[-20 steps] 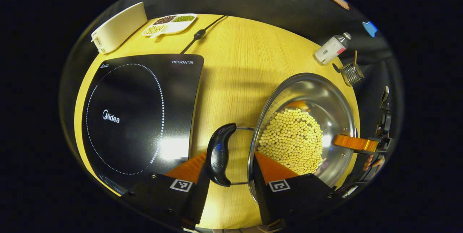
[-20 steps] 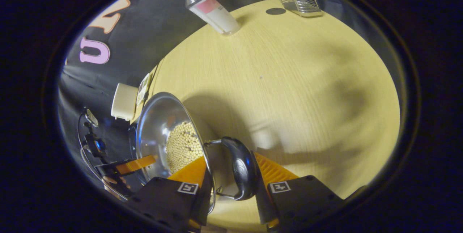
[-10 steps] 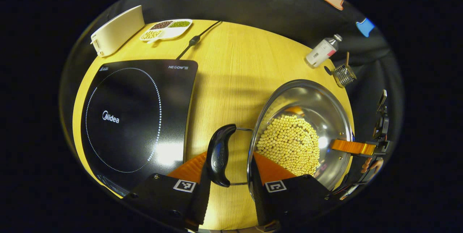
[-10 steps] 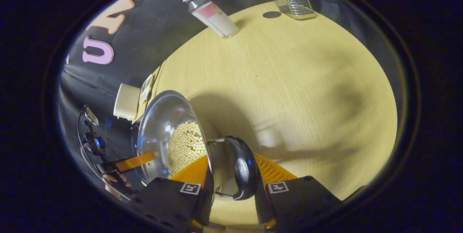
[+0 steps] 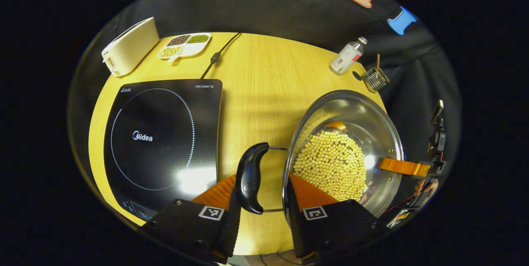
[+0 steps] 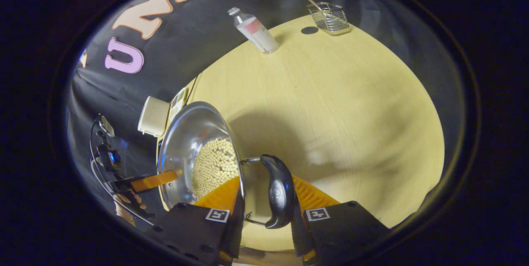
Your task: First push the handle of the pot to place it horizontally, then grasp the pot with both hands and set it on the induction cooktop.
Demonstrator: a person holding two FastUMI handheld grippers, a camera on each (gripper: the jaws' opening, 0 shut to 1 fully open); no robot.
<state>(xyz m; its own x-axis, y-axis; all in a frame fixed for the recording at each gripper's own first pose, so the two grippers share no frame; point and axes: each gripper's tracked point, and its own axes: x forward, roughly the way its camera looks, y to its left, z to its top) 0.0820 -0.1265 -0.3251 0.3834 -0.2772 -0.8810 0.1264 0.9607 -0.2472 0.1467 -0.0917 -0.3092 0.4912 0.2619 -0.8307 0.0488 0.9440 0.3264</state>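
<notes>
Both claws, left (image 5: 261,210) and right (image 6: 264,216), clamped on pot (image 5: 343,150) handles, have lifted it higher

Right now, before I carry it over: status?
Left gripper, right gripper: each shut on the pot at a handle. Pot beside induction cooktop, not yet on it. Nothing between.

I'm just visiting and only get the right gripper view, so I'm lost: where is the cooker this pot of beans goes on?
Observer: In the left gripper view, the induction cooktop lies flat on the table, beside the pot, on the side of the handle that the left gripper grips.
Operator: Anything sitting on it?
Observer: No, its glass top is bare.
Operator: Is it wired up?
Observer: A black cable runs from its far edge towards the wall.
</notes>
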